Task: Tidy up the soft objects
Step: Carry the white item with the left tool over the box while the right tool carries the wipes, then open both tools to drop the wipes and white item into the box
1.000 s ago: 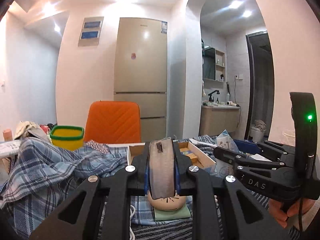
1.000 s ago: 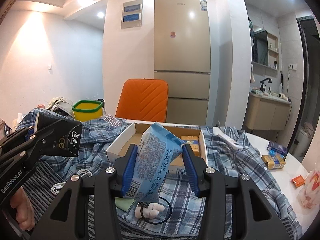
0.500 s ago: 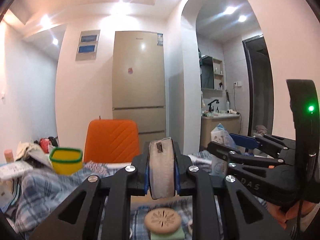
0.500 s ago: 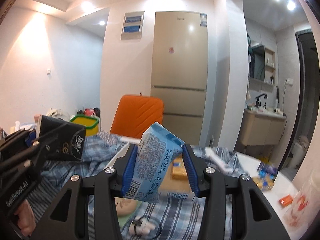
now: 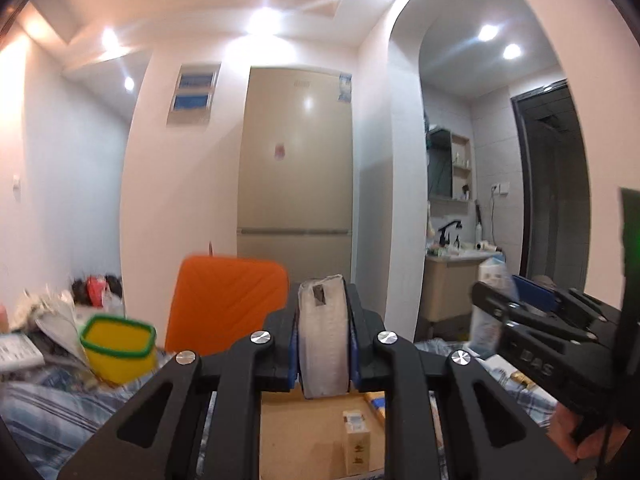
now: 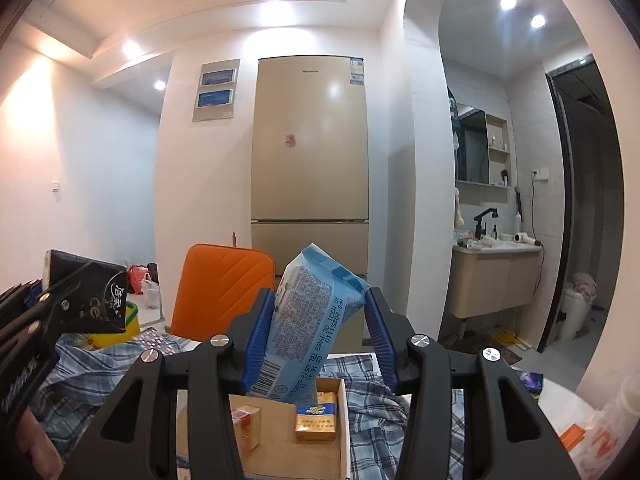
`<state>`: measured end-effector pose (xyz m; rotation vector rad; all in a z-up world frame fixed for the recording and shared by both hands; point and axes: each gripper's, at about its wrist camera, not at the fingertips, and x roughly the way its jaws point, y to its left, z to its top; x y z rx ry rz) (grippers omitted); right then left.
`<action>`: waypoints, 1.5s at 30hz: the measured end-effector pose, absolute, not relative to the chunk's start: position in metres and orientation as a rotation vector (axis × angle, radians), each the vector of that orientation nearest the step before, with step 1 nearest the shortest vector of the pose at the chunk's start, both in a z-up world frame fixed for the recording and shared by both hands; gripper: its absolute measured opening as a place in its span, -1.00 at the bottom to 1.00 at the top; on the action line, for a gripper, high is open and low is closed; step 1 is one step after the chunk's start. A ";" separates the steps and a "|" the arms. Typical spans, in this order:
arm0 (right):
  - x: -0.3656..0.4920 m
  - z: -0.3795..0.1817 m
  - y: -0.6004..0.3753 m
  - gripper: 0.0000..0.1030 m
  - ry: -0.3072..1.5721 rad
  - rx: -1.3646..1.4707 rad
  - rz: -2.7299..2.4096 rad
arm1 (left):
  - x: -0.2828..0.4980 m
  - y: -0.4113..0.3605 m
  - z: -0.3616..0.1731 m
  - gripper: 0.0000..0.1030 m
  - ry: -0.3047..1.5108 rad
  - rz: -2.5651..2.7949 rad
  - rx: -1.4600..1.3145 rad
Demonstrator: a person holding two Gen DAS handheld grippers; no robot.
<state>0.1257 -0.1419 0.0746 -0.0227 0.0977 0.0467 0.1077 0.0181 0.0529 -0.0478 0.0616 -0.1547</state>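
Observation:
My left gripper [image 5: 323, 334] is shut on a small tissue pack [image 5: 322, 336], seen edge-on as grey-white; in the right wrist view the same pack [image 6: 90, 294] shows a black wrapper. My right gripper [image 6: 318, 338] is shut on a blue tissue pack [image 6: 312, 328], tilted. Both are held above an open cardboard box [image 6: 280, 444] that also shows in the left wrist view [image 5: 304, 432]. The right gripper with its blue pack [image 5: 490, 308] shows at the right of the left wrist view.
The box holds small cigarette-style cartons [image 6: 316, 418] [image 5: 356, 446]. It lies on a blue plaid cloth [image 6: 372, 432]. A yellow tub with green rim [image 5: 118, 348], an orange chair [image 5: 228, 304] and a tall fridge [image 6: 310, 200] stand behind. Small items lie at the right [image 6: 574, 438].
Both grippers have moved forward and tilted up with their packs. The box now lies directly beneath them, and the round toy and cable have dropped out of view.

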 end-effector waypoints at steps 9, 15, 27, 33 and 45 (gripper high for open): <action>0.166 0.013 -0.144 -0.06 0.278 -0.015 0.077 | 0.141 0.012 0.006 -0.65 0.260 -0.174 0.001; 0.182 -0.007 -0.133 -0.06 0.363 -0.058 0.113 | 0.146 0.012 0.000 -0.65 0.303 -0.170 -0.010; 0.209 -0.031 -0.141 -0.06 0.519 -0.013 0.160 | 0.158 0.014 -0.006 -0.65 0.379 -0.188 -0.035; 0.222 -0.041 -0.143 -0.06 0.588 0.001 0.186 | 0.165 0.017 -0.009 -0.65 0.408 -0.183 -0.047; 0.235 -0.048 -0.153 0.35 0.630 0.059 0.169 | 0.174 0.026 -0.017 -0.65 0.461 -0.177 -0.098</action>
